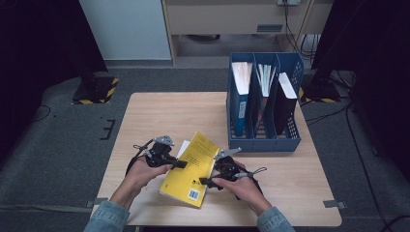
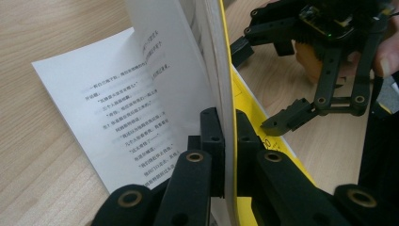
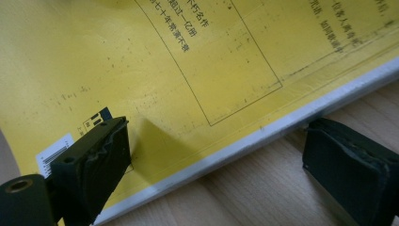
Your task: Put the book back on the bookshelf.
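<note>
Your left gripper [image 2: 225, 136] is clamped on the yellow book [image 1: 189, 169], pinching its cover and some pages at the book's 9 o'clock edge, front-centre on the table [image 1: 145, 111]. The right gripper [image 3: 216, 155] gapes wide straddling the 3 o'clock edge. It's a floppy, light paperback, so grab near the spine. Chinese print, barcode on back.

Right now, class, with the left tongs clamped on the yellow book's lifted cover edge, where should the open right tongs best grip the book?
Probably the spine-side long edge of the yellow book. The right tongs already straddle that edge, one jaw above the cover, one over the table. Come in level from the person's right; the left tongs hold the opposite edge.
</note>
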Tool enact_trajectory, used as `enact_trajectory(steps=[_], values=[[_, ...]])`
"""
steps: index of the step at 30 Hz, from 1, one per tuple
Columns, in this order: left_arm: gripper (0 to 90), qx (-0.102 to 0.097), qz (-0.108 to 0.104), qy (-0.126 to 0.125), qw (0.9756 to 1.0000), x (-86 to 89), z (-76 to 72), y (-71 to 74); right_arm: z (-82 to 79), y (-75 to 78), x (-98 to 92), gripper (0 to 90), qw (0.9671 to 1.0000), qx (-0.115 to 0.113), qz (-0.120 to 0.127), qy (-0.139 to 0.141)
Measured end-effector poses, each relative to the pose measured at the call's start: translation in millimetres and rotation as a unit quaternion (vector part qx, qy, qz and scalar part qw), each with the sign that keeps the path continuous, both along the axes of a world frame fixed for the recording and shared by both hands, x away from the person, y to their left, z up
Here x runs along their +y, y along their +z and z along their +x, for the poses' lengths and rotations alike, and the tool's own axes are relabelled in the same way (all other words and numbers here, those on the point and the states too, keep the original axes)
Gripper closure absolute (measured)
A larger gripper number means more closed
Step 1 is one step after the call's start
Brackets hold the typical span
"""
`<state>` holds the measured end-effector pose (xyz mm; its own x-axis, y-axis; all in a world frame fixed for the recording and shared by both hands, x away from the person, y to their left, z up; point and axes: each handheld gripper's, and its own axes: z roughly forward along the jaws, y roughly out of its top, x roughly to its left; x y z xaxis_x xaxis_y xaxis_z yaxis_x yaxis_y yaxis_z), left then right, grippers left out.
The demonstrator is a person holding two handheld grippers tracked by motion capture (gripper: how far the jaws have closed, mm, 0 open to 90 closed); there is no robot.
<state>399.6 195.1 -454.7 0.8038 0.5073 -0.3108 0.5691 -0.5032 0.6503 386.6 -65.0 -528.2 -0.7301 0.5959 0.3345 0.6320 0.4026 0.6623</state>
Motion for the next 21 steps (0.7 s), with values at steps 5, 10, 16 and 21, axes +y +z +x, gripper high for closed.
enact_trajectory(steps=[5,10,16,21], values=[[86.7,-0.001,-0.007,-0.007,1.0000,1.2,-0.7,3.4,5.3,0.9,2.4,7.2,0.9997,0.014,0.007,0.018],[86.4,0.002,0.003,-0.008,1.0000,4.7,0.9,1.5,12.0,2.8,1.4,15.6,0.9993,0.027,0.010,0.025],[85.6,0.002,0.019,-0.018,0.9997,7.6,1.4,-2.2,14.9,4.7,1.7,20.0,0.9990,0.034,0.010,0.027],[85.3,0.002,0.011,-0.020,0.9997,14.2,1.6,-1.5,15.5,12.9,2.8,22.7,0.9992,0.025,0.004,0.031]])
